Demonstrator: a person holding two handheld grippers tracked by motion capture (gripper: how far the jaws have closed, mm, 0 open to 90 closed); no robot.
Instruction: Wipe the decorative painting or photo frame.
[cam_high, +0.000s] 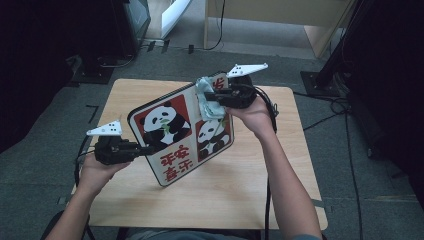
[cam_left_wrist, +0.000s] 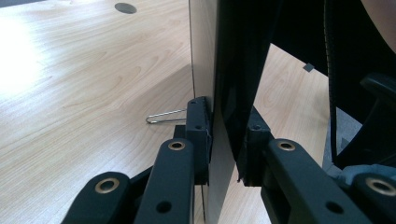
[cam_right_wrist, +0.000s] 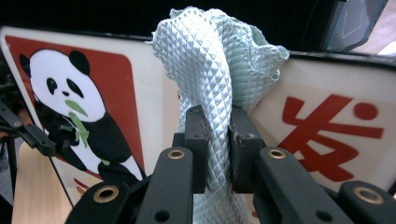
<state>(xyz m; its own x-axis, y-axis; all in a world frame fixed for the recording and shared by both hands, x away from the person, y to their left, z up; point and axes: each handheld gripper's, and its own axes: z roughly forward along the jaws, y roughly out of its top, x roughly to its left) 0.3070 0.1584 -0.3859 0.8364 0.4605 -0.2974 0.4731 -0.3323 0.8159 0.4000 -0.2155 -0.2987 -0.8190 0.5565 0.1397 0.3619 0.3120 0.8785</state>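
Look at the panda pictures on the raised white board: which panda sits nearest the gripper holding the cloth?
The smaller panda, in the red panel just below the pale green quilted cloth clamped in the right gripper. The larger panda lies toward the left gripper.

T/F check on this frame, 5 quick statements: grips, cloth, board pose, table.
1. The left gripper is clamped on the edge of the panda board. True.
2. The right gripper holds nothing between its jaws. False: its jaws pinch a pale quilted cloth.
3. The board lies flat on the table. False: it is held tilted up, its printed face toward the high view camera.
4. The cloth sits against the board's printed face near its upper edge. True.
5. The board's face shows cats on blue panels. False: it shows pandas on red panels, with red characters.
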